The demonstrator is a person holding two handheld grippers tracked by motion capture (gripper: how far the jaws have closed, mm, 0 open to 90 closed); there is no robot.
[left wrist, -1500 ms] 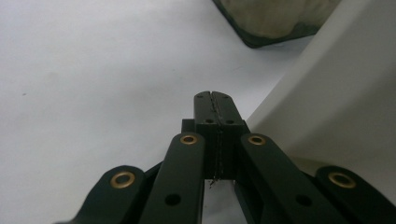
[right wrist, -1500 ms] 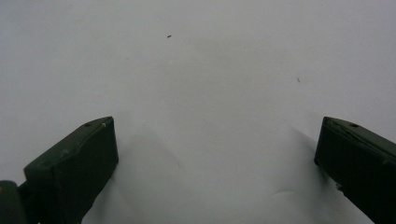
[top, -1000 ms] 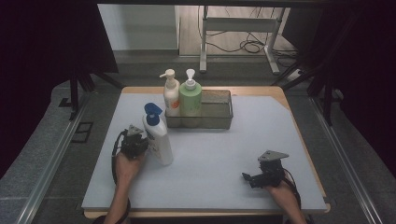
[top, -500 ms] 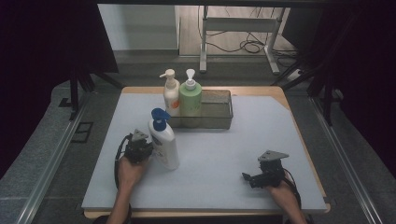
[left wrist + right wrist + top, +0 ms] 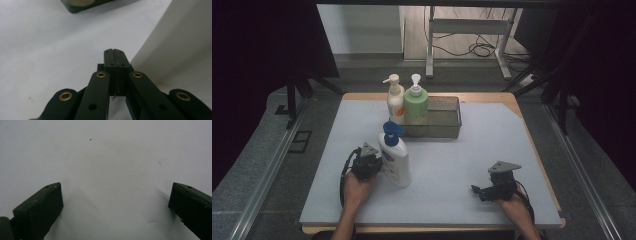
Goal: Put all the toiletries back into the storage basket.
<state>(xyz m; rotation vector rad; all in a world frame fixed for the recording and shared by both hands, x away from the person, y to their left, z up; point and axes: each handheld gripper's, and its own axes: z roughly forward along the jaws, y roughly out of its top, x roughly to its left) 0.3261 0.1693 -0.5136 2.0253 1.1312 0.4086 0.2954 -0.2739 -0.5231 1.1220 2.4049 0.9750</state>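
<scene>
Jaws of the left gripper (image 5: 115, 53) are pressed together with nothing between them, their side against the white bottle (image 5: 394, 159), so a high or quick shove could tip it. It stands upright in front of the tray (image 5: 447, 131), long axis vertical, blue pump pointing right. Right gripper (image 5: 115, 202) gapes wide, holding nothing.
</scene>
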